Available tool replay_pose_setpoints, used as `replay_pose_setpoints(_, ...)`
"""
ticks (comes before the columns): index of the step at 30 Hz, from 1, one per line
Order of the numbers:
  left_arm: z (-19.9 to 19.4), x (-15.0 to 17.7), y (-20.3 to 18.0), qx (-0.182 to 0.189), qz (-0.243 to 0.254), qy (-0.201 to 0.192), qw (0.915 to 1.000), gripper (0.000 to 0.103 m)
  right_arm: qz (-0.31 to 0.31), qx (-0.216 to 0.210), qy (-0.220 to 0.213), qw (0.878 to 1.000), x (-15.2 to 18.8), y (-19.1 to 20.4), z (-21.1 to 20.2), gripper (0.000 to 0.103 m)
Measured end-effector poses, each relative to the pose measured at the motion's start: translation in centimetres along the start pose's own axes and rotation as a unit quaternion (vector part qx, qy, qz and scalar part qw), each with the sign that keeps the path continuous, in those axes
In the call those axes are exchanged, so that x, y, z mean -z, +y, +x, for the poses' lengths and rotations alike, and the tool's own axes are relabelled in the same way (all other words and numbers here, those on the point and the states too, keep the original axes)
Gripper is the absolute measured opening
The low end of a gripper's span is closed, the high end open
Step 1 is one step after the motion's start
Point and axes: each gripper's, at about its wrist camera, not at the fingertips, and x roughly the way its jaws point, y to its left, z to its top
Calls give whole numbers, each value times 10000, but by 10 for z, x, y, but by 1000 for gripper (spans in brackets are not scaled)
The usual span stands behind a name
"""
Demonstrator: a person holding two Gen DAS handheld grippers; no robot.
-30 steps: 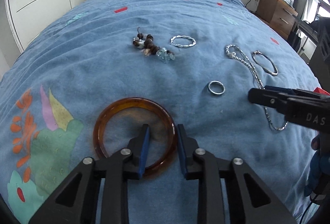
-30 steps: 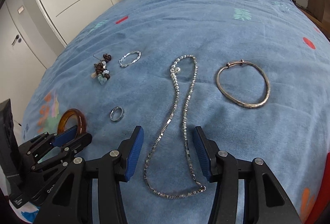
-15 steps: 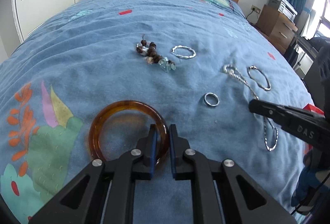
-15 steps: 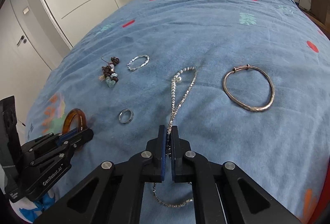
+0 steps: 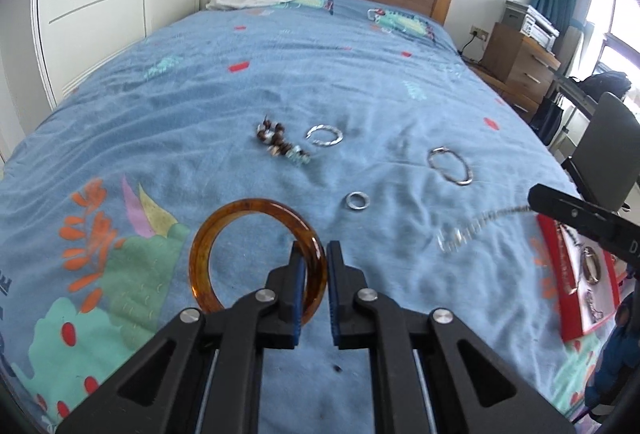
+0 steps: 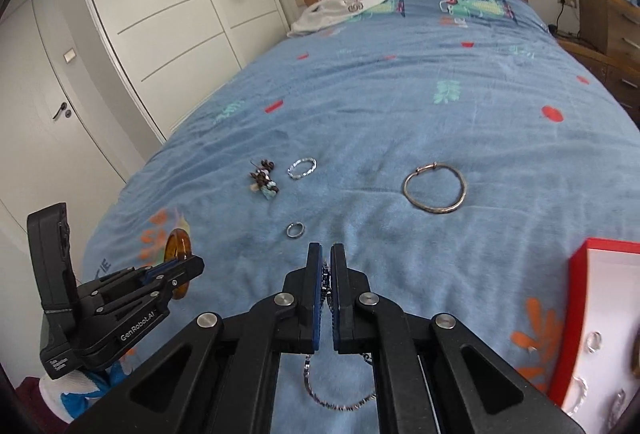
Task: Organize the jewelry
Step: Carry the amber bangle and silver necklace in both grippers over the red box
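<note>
My left gripper [image 5: 313,254] is shut on the rim of an amber bangle [image 5: 224,230] and holds it tilted up off the blue bedspread. My right gripper [image 6: 326,258] is shut on a silver chain necklace [image 6: 340,404], whose loop hangs below the fingers; the necklace also shows in the left wrist view [image 5: 468,230], blurred and lifted. On the bed lie a small silver ring [image 6: 295,230], a thin silver bangle [image 6: 435,188], a twisted silver bracelet [image 6: 302,168] and a beaded bracelet [image 6: 264,180].
A red jewelry box [image 6: 576,314] with a white insert holding several pieces sits at the bed's right front. White clothing [image 6: 340,8] lies by the wooden headboard. White wardrobes stand on the left and a wooden dresser [image 5: 516,62] on the right.
Both grippers closed from open: the left on the amber bangle, the right on the necklace. Both have since risen, lifting the bangle up on edge and the necklace off the bedspread.
</note>
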Motion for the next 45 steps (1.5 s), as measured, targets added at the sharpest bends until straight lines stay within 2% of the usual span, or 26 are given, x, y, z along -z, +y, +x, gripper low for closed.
replay_pose_setpoints(5,-30,-2,-20,118,160,-177,9996,9,3,108,-286,9995,3,0,-47,4)
replay_pose_setpoints(12,-64,-4,-67,404,439,-328,9977,9,90,351,-697,9969,5,-18,-110,4)
replay_pose_setpoints(19,-81,-6,-141,826,883,-388,9919,9,197,699,-991,9924,11,-55,-167,4)
replay_pose_setpoints(26,-71,0,-218,1260,1236,-208,9841,9,403,1066,-1121,9871,23,-105,-206,4)
replay_pose_setpoints(36,-32,14,-311,1699,1739,139,9699,9,894,1458,-896,9812,50,-187,-203,4)
replay_pose_setpoints(45,13,26,-355,1761,1980,455,9632,9,1189,1658,-653,9768,67,-232,-174,4)
